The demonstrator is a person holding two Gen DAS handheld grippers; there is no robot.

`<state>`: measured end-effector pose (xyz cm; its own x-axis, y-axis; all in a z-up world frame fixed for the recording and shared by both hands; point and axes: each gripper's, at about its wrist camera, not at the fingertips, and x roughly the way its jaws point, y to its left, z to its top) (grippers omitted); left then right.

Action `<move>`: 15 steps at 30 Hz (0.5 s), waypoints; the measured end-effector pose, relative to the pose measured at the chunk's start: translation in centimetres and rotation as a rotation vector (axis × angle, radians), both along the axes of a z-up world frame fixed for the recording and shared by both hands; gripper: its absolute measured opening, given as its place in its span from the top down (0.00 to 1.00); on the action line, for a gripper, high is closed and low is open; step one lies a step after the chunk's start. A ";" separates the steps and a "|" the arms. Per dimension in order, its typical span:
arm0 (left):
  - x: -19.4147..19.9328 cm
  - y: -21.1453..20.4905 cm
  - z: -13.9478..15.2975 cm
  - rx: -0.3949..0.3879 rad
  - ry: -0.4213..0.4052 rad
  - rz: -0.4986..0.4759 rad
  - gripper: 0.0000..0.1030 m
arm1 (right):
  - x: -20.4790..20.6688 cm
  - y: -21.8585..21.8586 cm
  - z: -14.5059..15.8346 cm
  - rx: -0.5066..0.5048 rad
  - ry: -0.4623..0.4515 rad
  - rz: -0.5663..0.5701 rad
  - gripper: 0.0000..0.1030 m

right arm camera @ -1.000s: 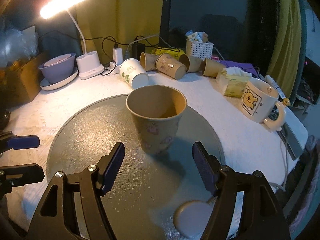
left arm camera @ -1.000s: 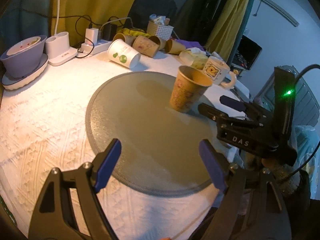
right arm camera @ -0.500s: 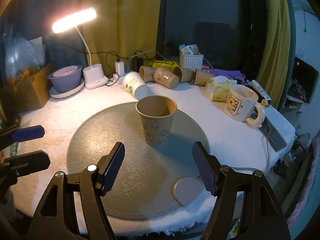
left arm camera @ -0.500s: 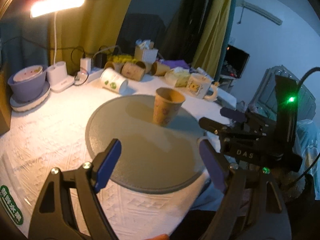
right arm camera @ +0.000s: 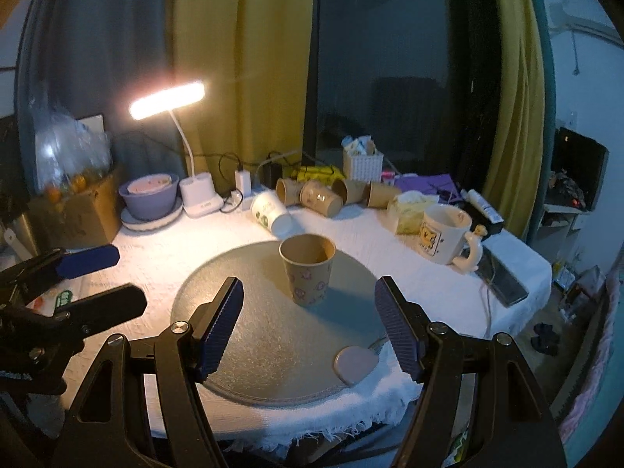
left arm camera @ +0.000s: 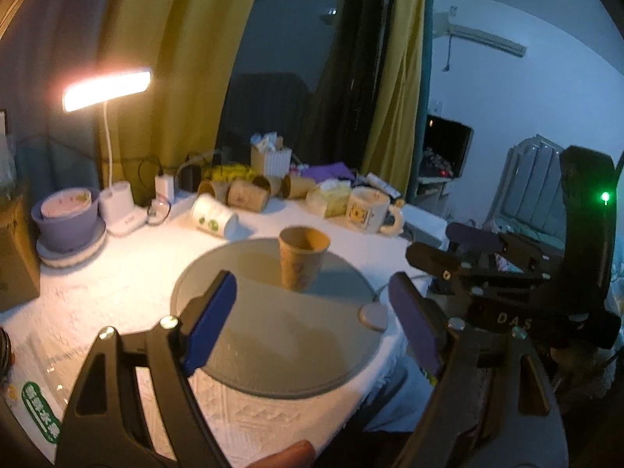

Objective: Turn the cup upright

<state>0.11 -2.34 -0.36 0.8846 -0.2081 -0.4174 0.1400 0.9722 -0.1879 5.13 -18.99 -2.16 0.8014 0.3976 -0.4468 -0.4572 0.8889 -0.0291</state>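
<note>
**Cup upright on the mat, both grippers spread and empty**

The cup (right arm camera: 307,269) stands upright, mouth up, on the round grey mat (right arm camera: 273,351), toward the mat's far side. It is brown paper with a faint printed pattern. Nothing touches it.

The right gripper (right arm camera: 309,327) sits on the near side of the cup with its blue-padded fingers (right arm camera: 220,325) wide apart; the cup shows in the gap between them but lies beyond their tips, clear of both. The left gripper (left arm camera: 312,327) is likewise spread wide and grips nothing, its blue pads (left arm camera: 210,323) over the near part of the mat, short of the cup. In the right wrist view the left gripper enters from the left edge, above the white cloth (right arm camera: 156,249).

A small round disc (right arm camera: 355,362) rests at the mat's near right edge. Behind the mat, several paper cups (right arm camera: 319,197) lie on their sides, a white one (right arm camera: 271,211) nearest the mat. A bear mug (right arm camera: 444,234) stands to the right, and a lit lamp (right arm camera: 167,99) and a purple bowl (right arm camera: 150,195) to the left.
</note>
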 end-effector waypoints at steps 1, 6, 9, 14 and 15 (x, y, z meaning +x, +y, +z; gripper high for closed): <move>-0.2 -0.1 0.4 -0.001 -0.014 -0.001 0.21 | -0.2 -0.1 0.2 0.004 -0.006 -0.001 0.29; -0.8 -0.4 1.8 0.016 -0.059 0.007 0.21 | -1.5 -0.9 1.6 0.025 -0.047 -0.008 0.29; -1.1 -0.4 2.4 0.024 -0.076 0.014 0.21 | -2.2 -1.1 2.3 0.034 -0.065 -0.005 0.29; -1.8 -0.7 3.2 0.037 -0.112 0.024 0.21 | -3.2 -1.2 3.4 0.041 -0.092 0.002 0.29; -2.0 -0.8 3.5 0.039 -0.120 0.024 0.21 | -3.4 -1.2 3.6 0.042 -0.098 0.004 0.29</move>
<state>-1.91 -3.10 3.09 0.9333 -0.1719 -0.3153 0.1358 0.9817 -0.1332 1.71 -20.22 1.39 0.8385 0.4180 -0.3495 -0.4579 0.8883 -0.0363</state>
